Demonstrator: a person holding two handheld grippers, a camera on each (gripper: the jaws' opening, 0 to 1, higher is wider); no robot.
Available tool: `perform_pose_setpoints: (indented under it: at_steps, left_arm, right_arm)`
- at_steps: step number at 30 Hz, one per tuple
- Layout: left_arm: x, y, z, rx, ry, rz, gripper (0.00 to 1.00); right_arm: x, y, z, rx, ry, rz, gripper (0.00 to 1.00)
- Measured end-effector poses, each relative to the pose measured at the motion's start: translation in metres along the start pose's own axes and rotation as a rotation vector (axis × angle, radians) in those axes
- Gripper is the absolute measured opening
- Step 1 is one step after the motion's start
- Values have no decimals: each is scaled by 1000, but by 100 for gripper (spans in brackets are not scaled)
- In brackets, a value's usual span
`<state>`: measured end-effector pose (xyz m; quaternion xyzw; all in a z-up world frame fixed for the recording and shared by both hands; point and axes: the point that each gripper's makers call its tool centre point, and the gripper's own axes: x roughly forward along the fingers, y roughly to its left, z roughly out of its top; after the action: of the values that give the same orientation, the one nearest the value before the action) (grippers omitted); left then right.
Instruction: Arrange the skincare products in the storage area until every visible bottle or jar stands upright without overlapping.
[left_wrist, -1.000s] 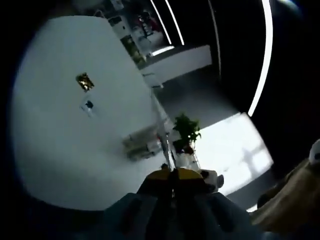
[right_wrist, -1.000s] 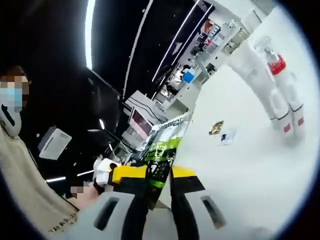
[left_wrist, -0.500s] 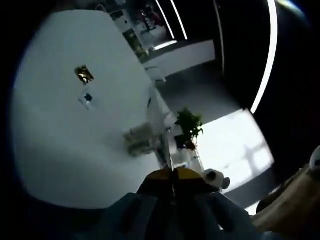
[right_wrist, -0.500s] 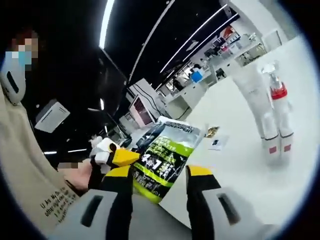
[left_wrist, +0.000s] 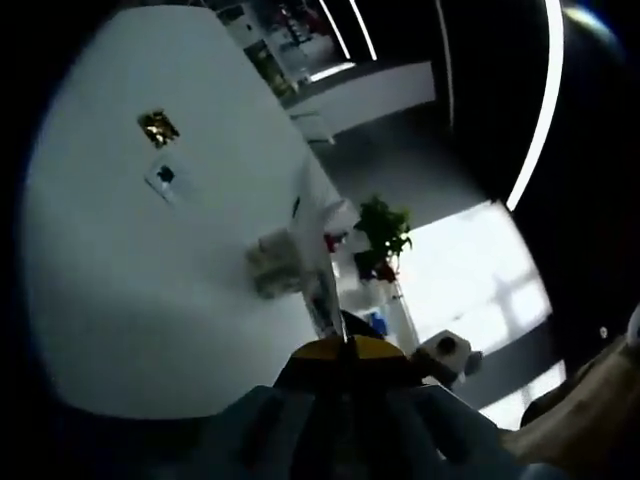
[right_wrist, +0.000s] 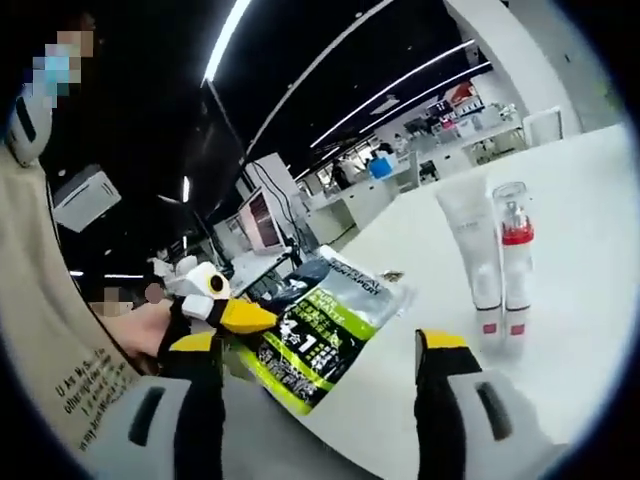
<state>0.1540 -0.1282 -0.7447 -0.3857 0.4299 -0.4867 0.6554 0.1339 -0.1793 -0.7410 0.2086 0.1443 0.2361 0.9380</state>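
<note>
Left gripper view: the left tool (left_wrist: 343, 350), jaws pressed together, pinches the edge of a thin pouch (left_wrist: 322, 262) seen edge-on, out past the worktop (left_wrist: 120, 280) edge. A gold packet (left_wrist: 157, 127) and a small card (left_wrist: 165, 176) lie well apart toward the far side. The grip is on a thin margin, so the pouch could slip free and drop off the edge. No writing can be made out here

Right gripper view: the right tool (right_wrist: 320, 345) stands wide, gripping nothing, its jaws either side of the green-and-black pouch (right_wrist: 318, 333), which the left tool (right_wrist: 232, 317) holds by one corner at the near edge. A white tube (right_wrist: 474, 246) and a red-collared pump bottle (right_wrist: 513, 250) stand upright, side by side and touching or nearly so. Swinging the pouch in could knock them over. The pouch shows a large "1"; its other print is too small to read, as are the tube and bottle labels
</note>
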Motion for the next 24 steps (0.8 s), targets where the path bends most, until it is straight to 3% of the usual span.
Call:
perform_pose_setpoints:
  at_steps: [13, 21, 24]
  left_arm:
    - [14, 29, -5, -12, 28, 70, 0]
    - [26, 54, 4, -42, 14, 121, 0]
    - [32, 59, 6, -45, 14, 134, 0]
  right_arm:
    - [-5, -8, 0, -66, 19, -47, 99]
    - [-10, -9, -2, -71, 27, -49, 99]
    - [-10, -7, -10, -91, 63, -41, 99]
